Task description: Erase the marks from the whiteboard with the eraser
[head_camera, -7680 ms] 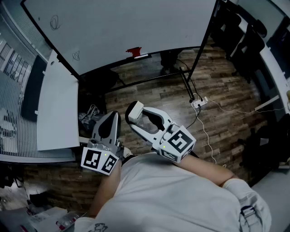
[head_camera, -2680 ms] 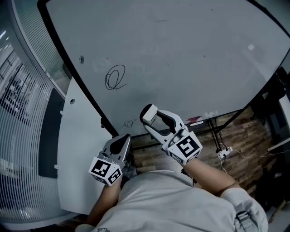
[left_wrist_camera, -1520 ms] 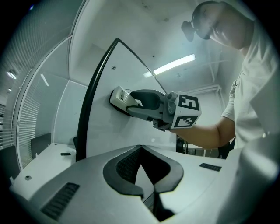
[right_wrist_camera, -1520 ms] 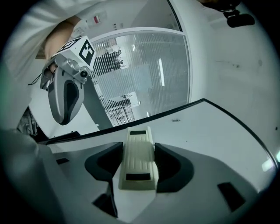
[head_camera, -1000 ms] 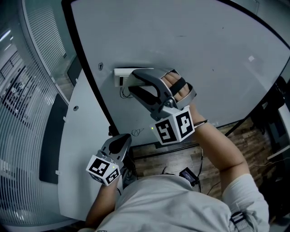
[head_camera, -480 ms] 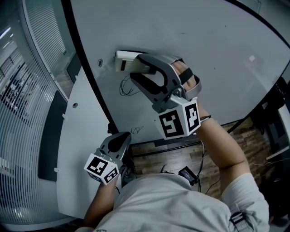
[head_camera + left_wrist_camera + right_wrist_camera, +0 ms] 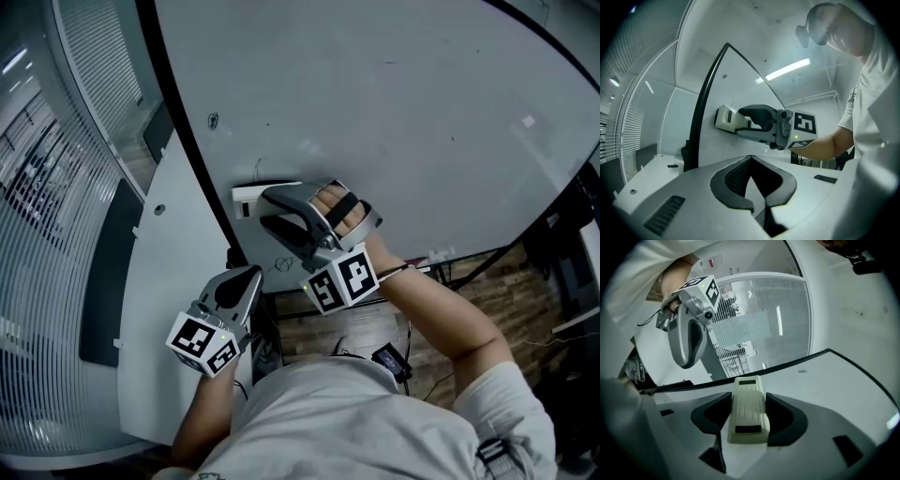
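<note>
The whiteboard (image 7: pixel 403 103) fills the upper head view. My right gripper (image 7: pixel 270 199) is shut on a cream eraser (image 7: pixel 251 198) and presses it flat against the board near its black left frame. The same eraser (image 7: pixel 748 414) sits between the jaws in the right gripper view, and the left gripper view shows the eraser (image 7: pixel 725 118) against the board. A small scribble (image 7: pixel 281 264) remains just below the eraser, and a tiny mark (image 7: pixel 213 120) lies higher up by the frame. My left gripper (image 7: pixel 240 280) hangs shut and empty below the board, also seen as left gripper (image 7: pixel 753 187).
A white panel (image 7: pixel 173 309) stands left of the board's frame, with a glass wall and blinds (image 7: pixel 56 187) beyond it. Under the board are wooden floor, a black device (image 7: pixel 386 357) with cables, and the board's stand.
The right gripper has dragged the eraser down the board, from beside the tiny upper mark to lower down. The looped scribble under it no longer shows. The left gripper has hardly moved.
</note>
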`<state>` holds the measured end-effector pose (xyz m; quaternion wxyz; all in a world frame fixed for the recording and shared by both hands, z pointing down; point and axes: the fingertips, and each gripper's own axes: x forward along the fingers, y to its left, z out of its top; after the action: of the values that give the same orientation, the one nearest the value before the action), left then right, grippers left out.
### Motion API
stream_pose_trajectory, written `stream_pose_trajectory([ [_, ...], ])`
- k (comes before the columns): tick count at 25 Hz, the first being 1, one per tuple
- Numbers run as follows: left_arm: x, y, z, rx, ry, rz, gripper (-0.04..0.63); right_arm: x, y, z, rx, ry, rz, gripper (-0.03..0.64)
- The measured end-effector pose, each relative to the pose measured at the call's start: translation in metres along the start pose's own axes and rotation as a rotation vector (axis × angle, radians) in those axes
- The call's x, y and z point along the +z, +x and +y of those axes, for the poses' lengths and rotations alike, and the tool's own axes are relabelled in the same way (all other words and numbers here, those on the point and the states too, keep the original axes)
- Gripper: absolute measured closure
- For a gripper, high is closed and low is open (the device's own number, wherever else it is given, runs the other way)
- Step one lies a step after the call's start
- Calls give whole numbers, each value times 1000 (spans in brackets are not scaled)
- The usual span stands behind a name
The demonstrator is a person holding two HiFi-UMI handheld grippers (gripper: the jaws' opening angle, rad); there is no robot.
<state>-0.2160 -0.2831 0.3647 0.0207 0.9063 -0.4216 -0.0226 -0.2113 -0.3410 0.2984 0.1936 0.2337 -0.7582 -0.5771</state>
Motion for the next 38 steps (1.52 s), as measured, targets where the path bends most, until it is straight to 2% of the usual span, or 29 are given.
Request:
stream_pose_trajectory([
  [4, 1, -3, 0, 9, -4, 3, 589, -5, 4, 27, 53, 9, 9, 382],
  [9, 0, 0, -5, -2, -20, 2, 589, -2, 5, 18, 36, -13, 14, 382],
  [15, 1, 5, -13, -22, -15, 0, 589, 8, -5, -49, -69, -12, 0, 380],
  [23, -3, 0, -14, -18, -35, -10, 589, 4, -45, -163, -307, 20, 5, 382],
  [26, -6, -3, -12, -12, -39, -10, 589, 3, -55, -185, -355, 64, 0, 380],
  [31, -8, -5, -8, 0, -35, -2, 589, 5, -48, -169, -343, 128, -13, 380],
  [38, -7, -3, -5, 13, -40, -7, 589, 8, -14, -83, -178, 139, -23, 380],
])
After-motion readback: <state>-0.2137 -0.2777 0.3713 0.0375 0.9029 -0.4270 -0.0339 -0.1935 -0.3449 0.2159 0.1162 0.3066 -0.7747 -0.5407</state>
